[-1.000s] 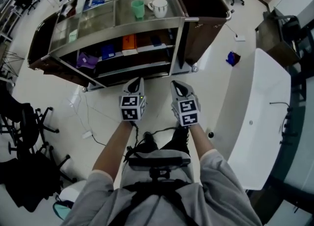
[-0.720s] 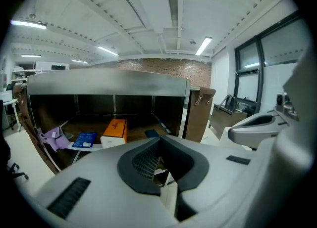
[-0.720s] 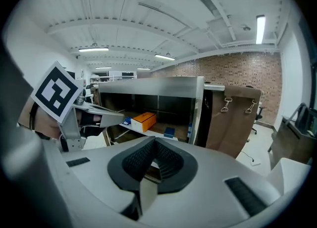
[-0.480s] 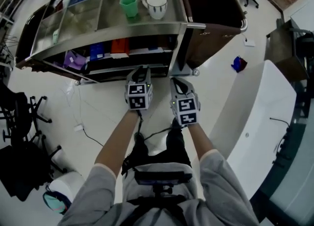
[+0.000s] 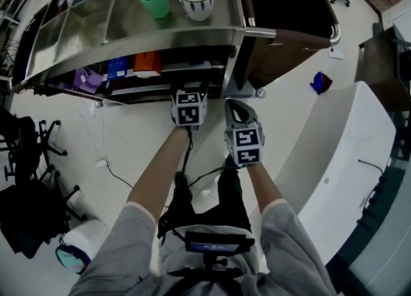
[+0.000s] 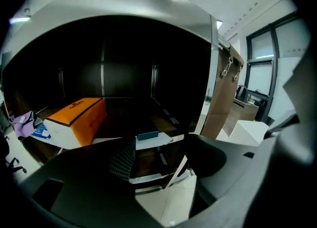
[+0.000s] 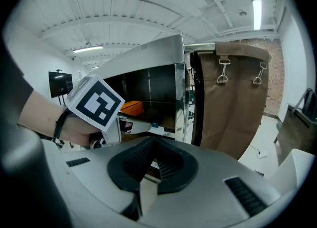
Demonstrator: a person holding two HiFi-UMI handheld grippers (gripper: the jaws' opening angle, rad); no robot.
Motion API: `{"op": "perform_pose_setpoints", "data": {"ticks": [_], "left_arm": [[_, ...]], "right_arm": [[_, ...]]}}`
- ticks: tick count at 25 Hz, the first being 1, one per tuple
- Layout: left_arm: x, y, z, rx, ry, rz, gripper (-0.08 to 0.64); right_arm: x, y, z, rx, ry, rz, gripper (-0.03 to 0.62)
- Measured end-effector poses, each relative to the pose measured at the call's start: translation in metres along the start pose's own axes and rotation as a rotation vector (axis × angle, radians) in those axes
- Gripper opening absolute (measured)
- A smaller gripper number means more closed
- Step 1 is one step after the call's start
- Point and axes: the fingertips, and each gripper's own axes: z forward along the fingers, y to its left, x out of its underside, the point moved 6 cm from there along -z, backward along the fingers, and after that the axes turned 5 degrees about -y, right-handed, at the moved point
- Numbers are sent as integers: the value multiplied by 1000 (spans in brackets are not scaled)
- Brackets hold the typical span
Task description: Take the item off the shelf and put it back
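From the head view: reaching with the left gripper (image 5: 190, 95) up to the front edge of the steel cart (image 5: 160, 36), with the right gripper (image 5: 236, 112) just beside it, a little further back. On the middle shelf, left of the left gripper and apart from it: the orange box (image 5: 148, 62). From the left gripper view: opening the jaws, nothing between them, only the shelf edge beyond. At the left, lying flat, the orange box (image 6: 74, 118), its long axis seeming to run from the white front-left face into the dark depth of the shelf. From the right gripper view: jaws together at the tips, empty. Beyond them the left gripper (image 7: 106, 125), and at the right a brown bag (image 7: 233, 103).
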Motion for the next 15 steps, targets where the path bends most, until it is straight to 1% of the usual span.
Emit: {"op": "perform_pose_setpoints", "data": {"ticks": [5,7,10,15], "left_arm": [[0,4,30,-29,31,8,326],[1,5,39,-47,54,19,362],[3,8,50,-73,70,28,373],[0,13,64,-108,78,8,373]], "right_arm": [[10,-15,10,2,5,12,9],[14,-20,12,3,9,17,9],[20,-25,13,6,14,28,9],[27,-30,13,13,12,64,9]]}}
